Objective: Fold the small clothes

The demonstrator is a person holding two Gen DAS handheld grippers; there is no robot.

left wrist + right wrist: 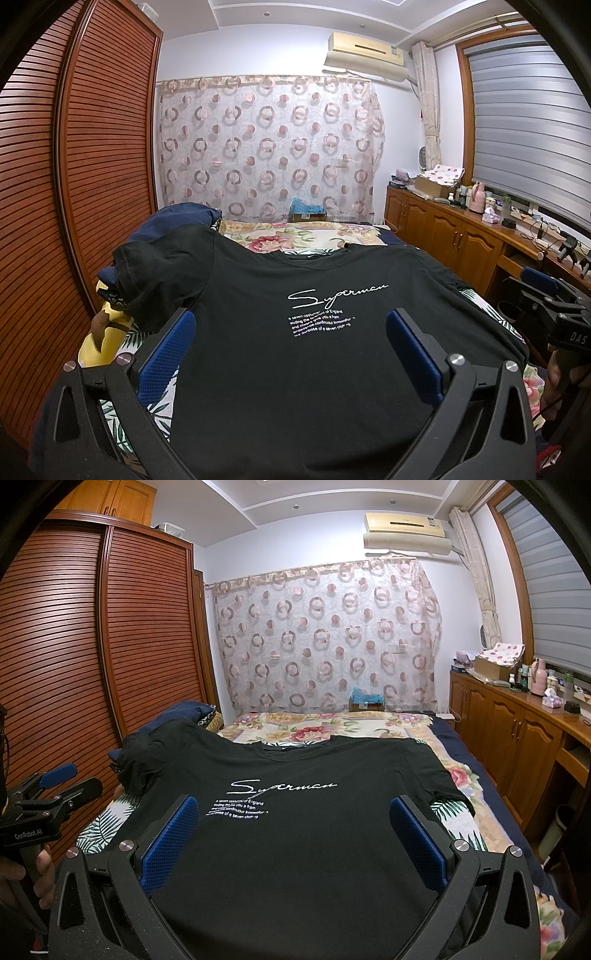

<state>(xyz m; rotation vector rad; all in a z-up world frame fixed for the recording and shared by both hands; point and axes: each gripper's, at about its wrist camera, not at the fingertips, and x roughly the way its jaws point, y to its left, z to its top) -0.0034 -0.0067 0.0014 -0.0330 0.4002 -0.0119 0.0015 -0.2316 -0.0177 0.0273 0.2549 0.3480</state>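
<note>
Black T-shirt [295,350] lies flat, front up, on the bed [332,727], white "Superman" script print [338,295] facing up, collar toward the far curtain [269,147]. Its left sleeve drapes over a dark blue pillow [177,218] beside the slatted wardrobe [74,184]. Left tool [290,339] hovers over the shirt's lower half, blue pads spread wide, gripping nothing. Right tool [293,827] likewise wide apart above the shirt, empty. Each tool shows at the edge of the other's view, held by a hand [22,875]. Floral quilt [314,731] beyond the collar, leaf-print sheet [99,827] under the shirt's edges. Wooden cabinets [517,738] along the right.
</note>
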